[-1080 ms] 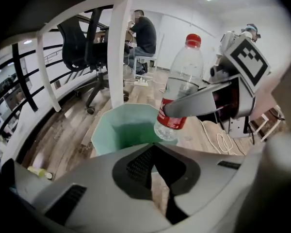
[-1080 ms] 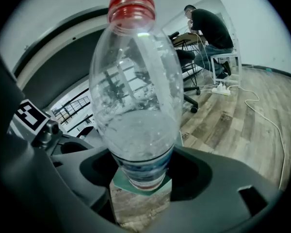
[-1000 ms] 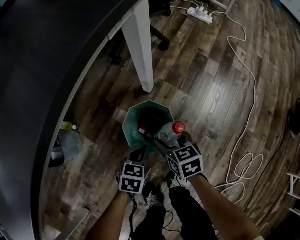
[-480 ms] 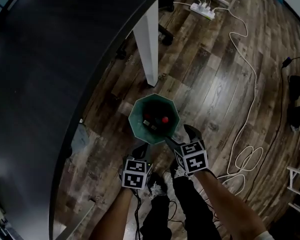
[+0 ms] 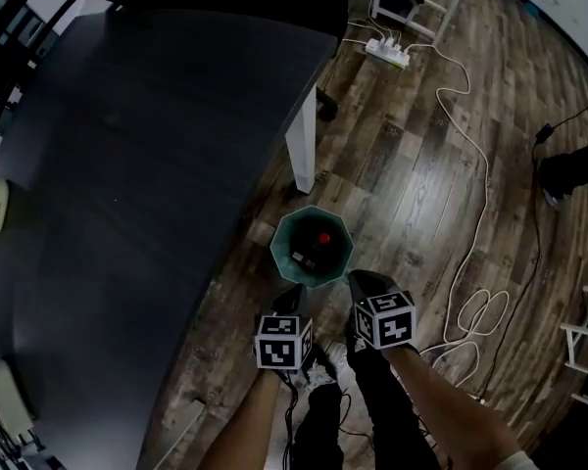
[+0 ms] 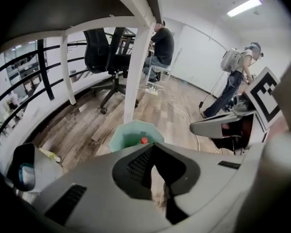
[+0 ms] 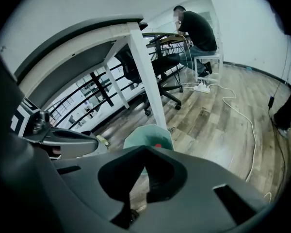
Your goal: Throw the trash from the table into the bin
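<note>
The green octagonal bin (image 5: 280,249) stands on the wood floor beside the white table leg (image 5: 302,155). A clear bottle with a red cap (image 5: 323,237) lies inside it among dark trash. Both grippers hover over the bin's near rim. My left gripper (image 5: 294,293) is shut and empty. My right gripper (image 5: 357,280) has just been closing, with nothing between its jaws. The left gripper view shows the bin (image 6: 126,135) and red cap (image 6: 144,140) past the closed left gripper (image 6: 158,198). The right gripper view shows the bin (image 7: 140,137) beyond the right gripper (image 7: 133,205).
The dark table top (image 5: 157,145) fills the left. A power strip (image 5: 387,52) and white cables (image 5: 470,213) lie on the floor at right. A bottle (image 6: 51,154) and a bag (image 6: 24,171) lie under the table. An office chair (image 6: 106,57) and two persons (image 6: 162,45) (image 6: 237,76) are farther off.
A second ago the right gripper held the red-capped bottle over the bin; the bottle now lies inside. Both grippers have risen and drawn back, and more of the table top shows.
</note>
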